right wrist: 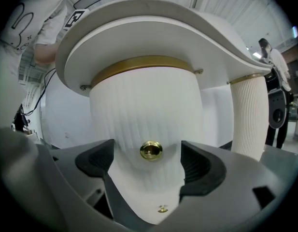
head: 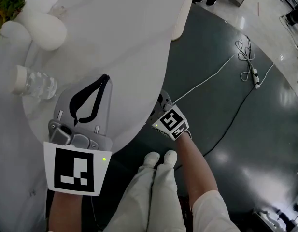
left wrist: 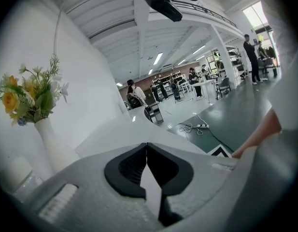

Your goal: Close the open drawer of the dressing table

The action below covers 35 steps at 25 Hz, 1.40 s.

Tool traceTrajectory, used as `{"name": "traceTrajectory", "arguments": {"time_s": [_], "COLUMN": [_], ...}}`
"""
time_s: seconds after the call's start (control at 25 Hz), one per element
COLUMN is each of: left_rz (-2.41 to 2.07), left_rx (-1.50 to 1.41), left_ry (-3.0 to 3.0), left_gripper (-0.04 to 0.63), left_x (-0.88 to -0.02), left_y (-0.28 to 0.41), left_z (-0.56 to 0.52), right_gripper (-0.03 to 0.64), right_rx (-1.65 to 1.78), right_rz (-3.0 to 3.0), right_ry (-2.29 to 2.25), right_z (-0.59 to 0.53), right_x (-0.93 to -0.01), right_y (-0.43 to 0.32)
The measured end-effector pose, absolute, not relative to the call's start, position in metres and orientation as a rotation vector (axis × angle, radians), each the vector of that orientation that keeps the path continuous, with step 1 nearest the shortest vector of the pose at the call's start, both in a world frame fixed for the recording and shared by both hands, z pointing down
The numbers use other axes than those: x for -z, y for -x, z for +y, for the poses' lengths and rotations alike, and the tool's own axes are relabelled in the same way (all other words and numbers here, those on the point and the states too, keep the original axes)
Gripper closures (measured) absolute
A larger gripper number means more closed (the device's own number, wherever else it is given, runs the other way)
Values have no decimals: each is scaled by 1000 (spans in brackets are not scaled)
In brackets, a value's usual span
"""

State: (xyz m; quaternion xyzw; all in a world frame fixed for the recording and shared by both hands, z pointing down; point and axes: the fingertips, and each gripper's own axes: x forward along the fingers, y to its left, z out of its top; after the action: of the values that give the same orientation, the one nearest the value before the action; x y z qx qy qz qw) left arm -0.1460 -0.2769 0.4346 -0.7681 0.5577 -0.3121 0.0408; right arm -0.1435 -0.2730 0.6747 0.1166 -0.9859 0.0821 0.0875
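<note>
The white dressing table (head: 120,42) fills the upper left of the head view. My left gripper (head: 105,79) lies on its top, jaws shut on nothing, and its tips (left wrist: 147,146) meet over the white surface. My right gripper (right wrist: 148,154) is open under the table's edge; only its marker cube (head: 171,122) shows from above. It faces the rounded, ribbed white drawer front (right wrist: 144,110), and the brass knob (right wrist: 150,150) sits between the two pads, untouched. A smaller brass knob (right wrist: 162,209) shows lower down. I cannot tell how far out the drawer stands.
A white vase (head: 42,28) with flowers (left wrist: 23,93) and a clear plastic bottle (head: 35,83) stand on the tabletop's left. A ribbed table leg (right wrist: 248,115) rises right of the drawer. Cables and a power strip (head: 250,66) lie on the dark floor. My knees (head: 158,187) are below.
</note>
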Motion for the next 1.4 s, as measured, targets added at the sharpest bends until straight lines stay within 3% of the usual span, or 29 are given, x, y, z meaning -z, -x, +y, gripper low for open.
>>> {"name": "traceTrajectory", "arguments": {"time_s": [0.76, 0.8, 0.84, 0.92, 0.96, 1.4], "left_rz": [1789, 1797, 1805, 1813, 1813, 1828], "left_rx": [797, 791, 784, 768, 760, 621], "left_ry": [2375, 2372, 2368, 2362, 2360, 2358], "left_gripper": [578, 578, 578, 578, 578, 578], "left_x": [-369, -364, -358, -345, -339, -275], "left_y": [135, 137, 139, 140, 140, 123], "left_z": [-238, -235, -231, -226, -224, -200], "right_gripper": [187, 204, 284, 541, 604, 617], "right_rx": [-437, -443, -431, -383, -368, -251], "right_rz": [-2779, -2773, -2769, -2774, -2782, -2753], "right_ry": [-467, -484, -516, -601, -628, -665], "right_z": [-234, -231, -228, -225, -223, -202], "right_x": [-600, -592, -582, -556, -543, -427], "right_y": [62, 59, 55, 47, 43, 19]}}
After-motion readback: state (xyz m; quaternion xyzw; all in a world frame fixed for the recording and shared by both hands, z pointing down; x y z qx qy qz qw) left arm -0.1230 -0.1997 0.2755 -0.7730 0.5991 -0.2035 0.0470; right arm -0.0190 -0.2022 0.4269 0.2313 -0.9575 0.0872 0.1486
